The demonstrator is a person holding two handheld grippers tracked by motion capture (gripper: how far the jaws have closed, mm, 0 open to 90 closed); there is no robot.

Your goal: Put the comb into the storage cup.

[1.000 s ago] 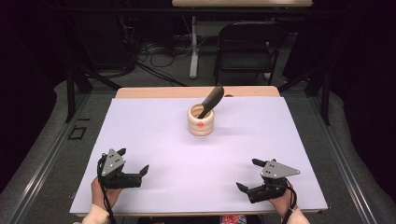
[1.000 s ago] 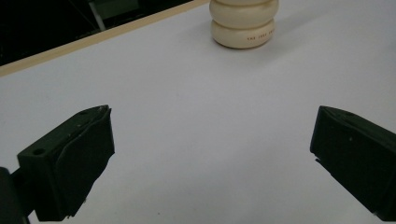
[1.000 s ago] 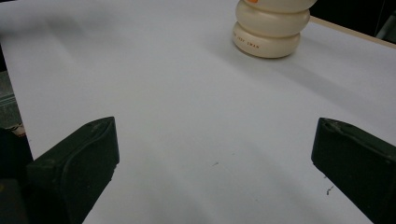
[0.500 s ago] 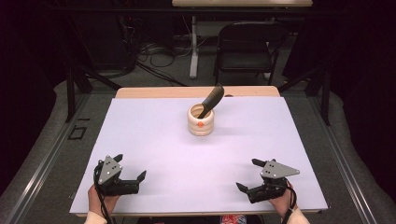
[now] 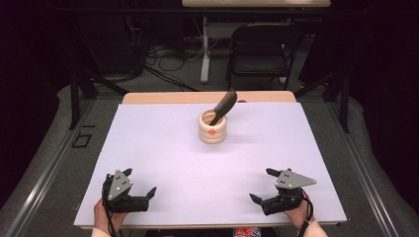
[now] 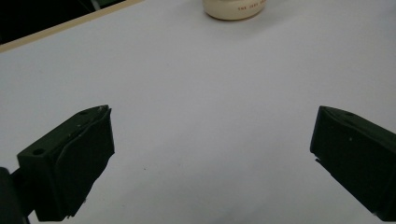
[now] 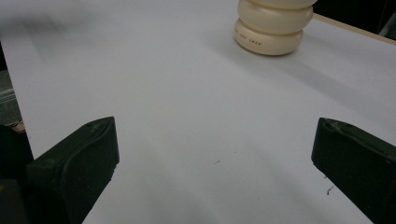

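**Operator:** While I hold both tools low at my edge of the pale lilac table sheet (image 5: pixel 163 148), the left gripper (image 5: pixel 139 183) sits near the front left corner with its jaws spread wide and nothing between them. From the left gripper view, its two black jaws stand far apart over bare sheet.

**Observer:** And the other one?

**Operator:** My right gripper (image 5: pixel 261 185) is near the front right corner, also gaping, also empty. Its grey three-cornered plate faces up in the high view. In the right gripper view I see only plain sheet between the jaws, with a few tiny dark specks.

**Observer:** Where is the piece you are working with?

**Operator:** The cream ribbed ceramic pot (image 5: pixel 213 127) stands upright toward the far middle of the sheet, well apart from both grippers and roughly between their lines of sight. It has a small orange mark on the side facing me. A dark curved utensil (image 5: pixel 223 105) leans inside it, its broad end sticking out above the rim and tilting to the far right.

**Observer:** Can you see the pot from the tools?

**Operator:** Yes. The right gripper view catches its stacked rounded rings (image 7: pixel 273 25) at the top, with small printed lettering near the base that I cannot read. The left gripper view shows just the base at the top edge (image 6: pixel 234 8).

**Observer:** Anything beyond the table?

**Operator:** A black folding chair (image 5: pixel 261 48) stands behind it.
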